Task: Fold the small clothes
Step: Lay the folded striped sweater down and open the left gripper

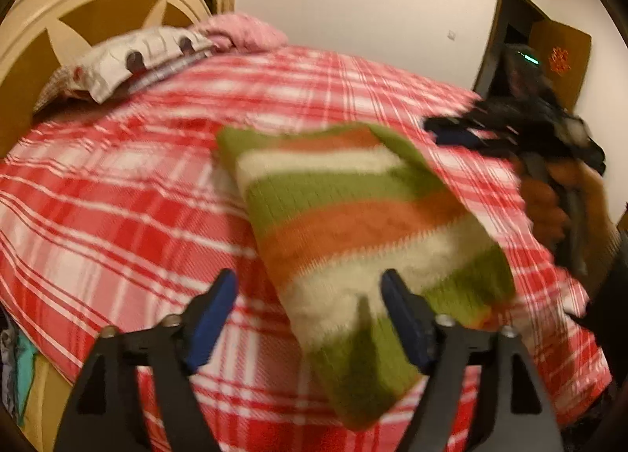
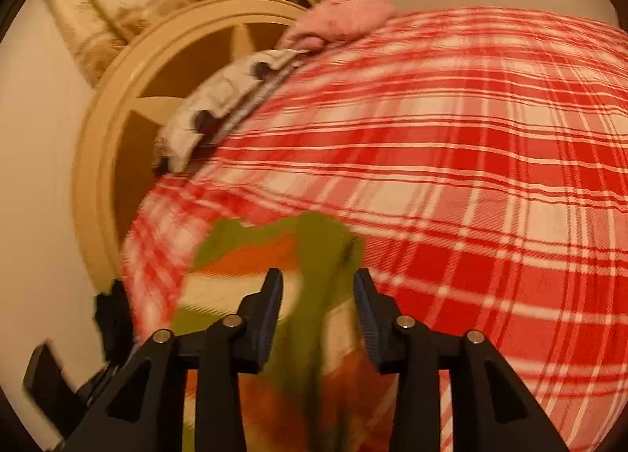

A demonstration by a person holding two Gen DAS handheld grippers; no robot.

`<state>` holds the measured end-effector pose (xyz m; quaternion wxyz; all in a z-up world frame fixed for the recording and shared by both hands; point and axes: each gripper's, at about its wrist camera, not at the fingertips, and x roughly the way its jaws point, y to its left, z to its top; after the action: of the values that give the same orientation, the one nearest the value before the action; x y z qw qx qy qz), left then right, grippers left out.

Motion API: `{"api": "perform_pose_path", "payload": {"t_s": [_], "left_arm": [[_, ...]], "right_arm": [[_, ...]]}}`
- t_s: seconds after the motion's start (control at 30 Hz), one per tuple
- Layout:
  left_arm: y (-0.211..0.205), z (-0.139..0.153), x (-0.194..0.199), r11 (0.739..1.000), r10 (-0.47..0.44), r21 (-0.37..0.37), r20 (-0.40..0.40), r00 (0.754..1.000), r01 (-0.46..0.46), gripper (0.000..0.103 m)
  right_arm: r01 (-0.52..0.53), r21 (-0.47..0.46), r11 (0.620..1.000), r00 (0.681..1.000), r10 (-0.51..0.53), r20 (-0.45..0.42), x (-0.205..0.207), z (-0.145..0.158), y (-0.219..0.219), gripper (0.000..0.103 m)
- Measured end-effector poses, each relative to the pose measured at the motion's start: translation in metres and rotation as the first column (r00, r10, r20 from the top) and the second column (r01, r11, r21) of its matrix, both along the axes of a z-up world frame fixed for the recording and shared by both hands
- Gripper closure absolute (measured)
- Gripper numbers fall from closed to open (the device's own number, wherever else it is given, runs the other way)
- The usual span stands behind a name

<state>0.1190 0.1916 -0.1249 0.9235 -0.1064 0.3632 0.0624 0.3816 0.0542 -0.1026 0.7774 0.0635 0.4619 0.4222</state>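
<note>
A small knitted sweater [image 1: 353, 224] with green, orange and cream stripes lies folded into a rectangle on the red-and-white plaid bed cover [image 1: 117, 193]. My left gripper [image 1: 310, 291] is open and empty, hovering over the sweater's near left edge. My right gripper [image 2: 318, 291] is open and empty, just above the sweater's green edge [image 2: 314, 240]. In the left wrist view the right gripper [image 1: 510, 134] hovers blurred by the sweater's far right corner, held by a hand.
A round cream headboard [image 1: 78, 0] stands at the bed's far left. A patterned pillow [image 1: 137, 55] and a pink blanket [image 1: 243, 32] lie by it. A dark doorway [image 1: 518, 39] is at the far right. The bed's edge drops off at lower left.
</note>
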Motion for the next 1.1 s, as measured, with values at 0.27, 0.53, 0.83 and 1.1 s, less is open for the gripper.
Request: {"api": "perform_pose_path", "payload": {"t_s": [0.27, 0.53, 0.83, 1.1], "left_arm": [[0.021, -0.006, 0.037, 0.993, 0.103, 0.051, 0.011, 0.995, -0.104, 0.020], [0.019, -0.033, 0.053, 0.989, 0.101, 0.108, -0.040, 0.994, -0.097, 0.000], [0.026, -0.029, 0.044, 0.991, 0.130, 0.040, -0.044, 0.991, -0.128, 0.000], [-0.002, 0.034, -0.024, 0.996, 0.049, 0.075, 0.082, 0.995, -0.055, 0.000]], "right_arm": [[-0.198, 0.014, 0.980, 0.980, 0.199, -0.026, -0.075, -0.009, 0.013, 0.058], [-0.117, -0.066, 0.991, 0.989, 0.110, -0.102, -0.062, -0.045, 0.012, 0.058], [-0.062, -0.077, 0.995, 0.997, 0.059, -0.048, -0.076, -0.035, 0.004, 0.057], [0.085, -0.113, 0.990, 0.978, -0.061, 0.198, -0.150, 0.028, -0.036, 0.046]]}}
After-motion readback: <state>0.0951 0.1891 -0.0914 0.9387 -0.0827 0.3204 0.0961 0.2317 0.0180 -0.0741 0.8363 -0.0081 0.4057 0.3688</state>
